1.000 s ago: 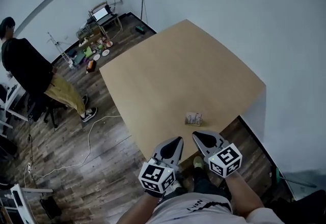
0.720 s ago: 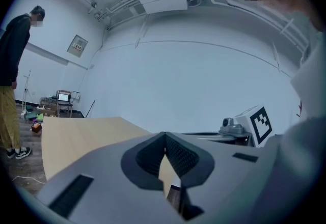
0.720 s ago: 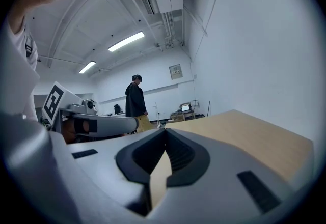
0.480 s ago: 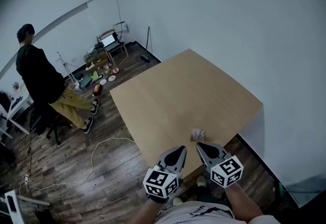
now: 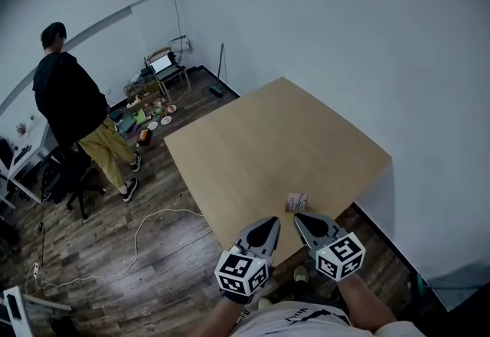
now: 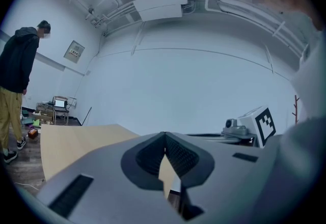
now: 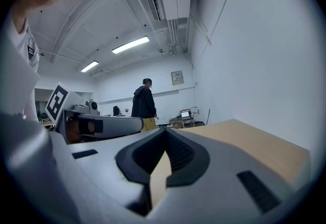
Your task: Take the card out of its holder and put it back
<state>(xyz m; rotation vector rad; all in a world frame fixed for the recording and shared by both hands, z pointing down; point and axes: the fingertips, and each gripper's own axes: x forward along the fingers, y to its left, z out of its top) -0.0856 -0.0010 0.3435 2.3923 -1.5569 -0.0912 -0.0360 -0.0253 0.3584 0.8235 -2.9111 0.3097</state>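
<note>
A small card holder (image 5: 297,202) with a pale card standing in it sits on the light wooden table (image 5: 276,136), close to the near edge. In the head view both grippers hang just short of that edge, below the holder. My left gripper (image 5: 268,223) is to the holder's lower left and my right gripper (image 5: 299,217) is just under it. Neither touches the holder. In the left gripper view my left gripper (image 6: 164,134) has its jaws closed together with nothing between them. The right gripper view shows the same of my right gripper (image 7: 164,131). Neither gripper view shows the holder.
A person in a black top (image 5: 73,109) stands on the wooden floor at the far left. Floor clutter and a small stand with a laptop (image 5: 157,67) lie beyond the table's far corner. A white cable (image 5: 138,236) trails across the floor. White walls close off the right side.
The head view has tilted up, so the table and holder sit lower in the frame. The person at the left has stepped to the right. Both grippers stay shut near the table edge.
</note>
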